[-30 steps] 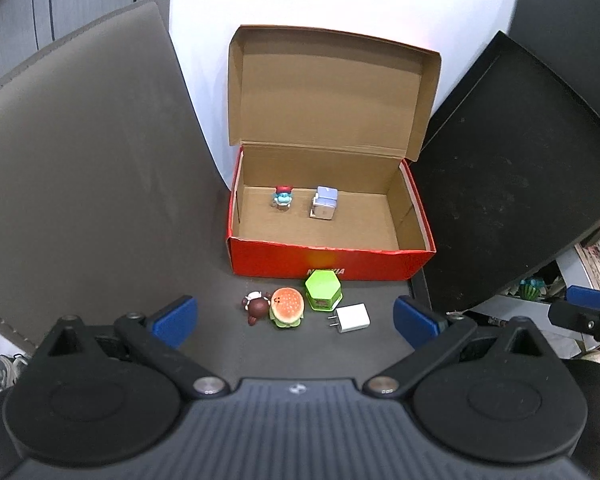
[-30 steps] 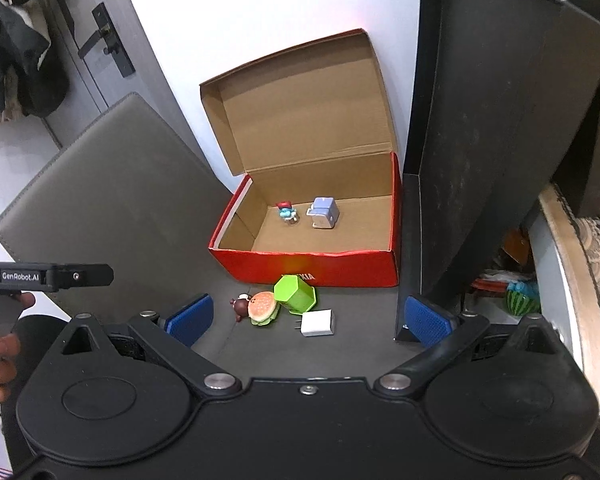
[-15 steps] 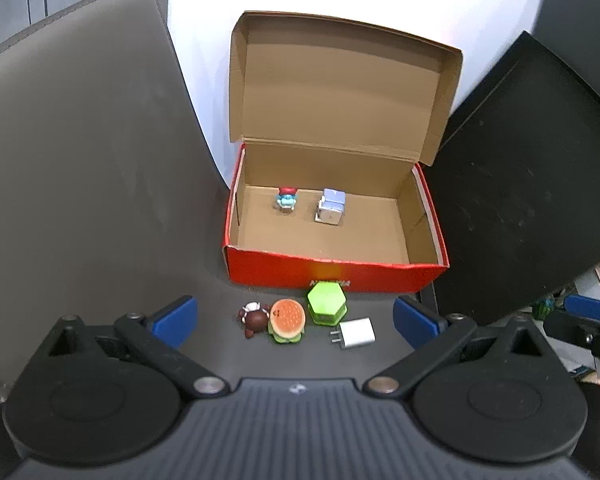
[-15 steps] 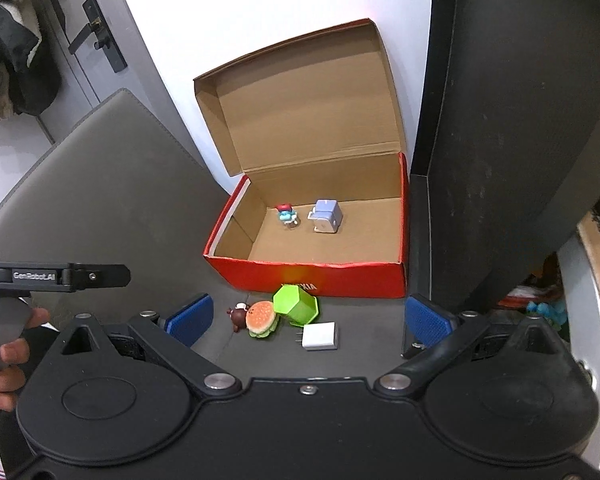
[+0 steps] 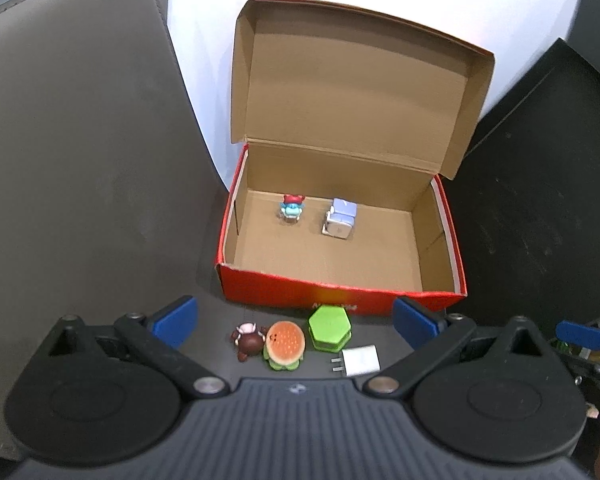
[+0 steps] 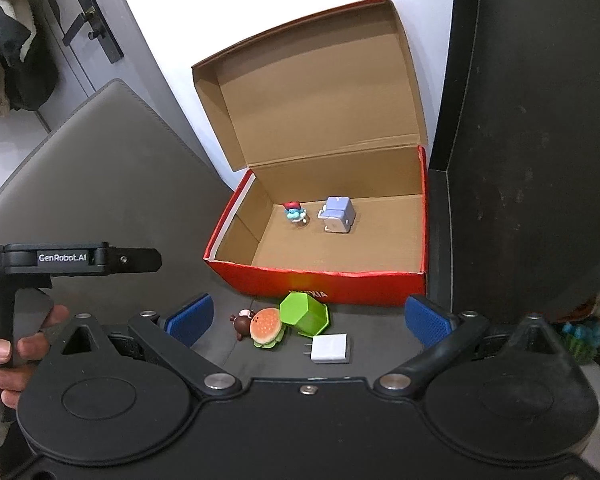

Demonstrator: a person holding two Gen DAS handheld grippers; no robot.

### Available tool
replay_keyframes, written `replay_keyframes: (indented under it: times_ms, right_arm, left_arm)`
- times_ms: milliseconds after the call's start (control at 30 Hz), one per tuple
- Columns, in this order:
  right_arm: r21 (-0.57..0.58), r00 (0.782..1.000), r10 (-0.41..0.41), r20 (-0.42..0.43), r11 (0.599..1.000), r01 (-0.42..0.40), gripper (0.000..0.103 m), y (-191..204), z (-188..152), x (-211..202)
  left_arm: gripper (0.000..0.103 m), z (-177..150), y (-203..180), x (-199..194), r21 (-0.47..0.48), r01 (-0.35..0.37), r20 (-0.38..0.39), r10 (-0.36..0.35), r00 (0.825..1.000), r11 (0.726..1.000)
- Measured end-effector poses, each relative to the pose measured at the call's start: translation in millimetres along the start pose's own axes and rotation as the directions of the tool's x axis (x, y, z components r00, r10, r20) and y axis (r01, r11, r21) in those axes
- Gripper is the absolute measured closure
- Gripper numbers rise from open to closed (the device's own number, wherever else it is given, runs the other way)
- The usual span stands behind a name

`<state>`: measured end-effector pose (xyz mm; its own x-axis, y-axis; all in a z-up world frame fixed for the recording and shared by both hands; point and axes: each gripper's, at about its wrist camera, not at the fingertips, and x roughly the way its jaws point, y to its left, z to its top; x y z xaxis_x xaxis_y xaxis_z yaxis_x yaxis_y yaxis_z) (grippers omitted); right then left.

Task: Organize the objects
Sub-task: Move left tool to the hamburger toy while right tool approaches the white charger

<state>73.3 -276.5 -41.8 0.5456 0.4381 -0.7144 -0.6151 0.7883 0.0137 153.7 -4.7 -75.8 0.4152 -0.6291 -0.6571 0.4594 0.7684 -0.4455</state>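
A red box (image 5: pixel 340 294) is sitting on the dark worktop (image 5: pixel 220 320) with its lid standing open against the white wall. Inside, near the back wall, a small figure (image 5: pixel 292 208) with a red cap and a blue face is standing to the left of a pale purple cube (image 5: pixel 339 222); the two are lying apart, and the rest of the box floor is showing bare cardboard.

Just in front of the box, four things are lying in a row. A brown toy (image 5: pixel 249 340) is touching a burger (image 5: pixel 285 345), and a green hexagon (image 5: pixel 329 327) is sitting beside the burger, close against the box front. A white charger (image 5: pixel 360 360) is lying just to the right of and nearer than the hexagon, prongs pointing left.

The left claw (image 5: pixel 294 316) is hovering over this row, released, its blue pads spread wide on either side of the toys and gripping nothing. The right claw (image 6: pixel 308 318) is likewise hanging released above the same row, pads wide apart and empty. In the right wrist view, a hand (image 6: pixel 8 352) is gripping the left tool's handle at the left edge.
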Motion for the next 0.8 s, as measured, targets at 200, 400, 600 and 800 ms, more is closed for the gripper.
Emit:
replay_keyframes:
  times_ms: [200, 400, 600, 800]
  right_arm:
    - [0.006, 0.999, 0.042, -0.001, 0.999, -0.042, 0.0, -3.2, 3.2, 22.1]
    - [0.007, 0.998, 0.053, -0.017, 0.999, -0.053, 0.0, -5.9, -4.5, 47.0]
    - [0.014, 0.998, 0.043, -0.04, 0.999, -0.042, 0.0, -11.1, -13.5, 65.3]
    - [0.088, 0.993, 0.081, -0.084, 0.993, -0.073, 0.0, -22.0, -19.3, 79.0]
  left_arm:
    - [0.001, 3.3, -1.6, 28.3, -0.011, -0.03, -0.011, 0.03, 0.999, 0.999]
    - [0.001, -1.5, -0.9, 58.7, -0.026, -0.059, -0.04, 0.058, 0.998, 0.998]
    - [0.003, -8.2, -0.4, 89.8, 0.016, -0.088, -0.073, 0.089, 0.993, 0.996]
    - [0.004, -20.4, 0.8, 120.3, 0.026, -0.112, -0.121, 0.115, 0.986, 0.993]
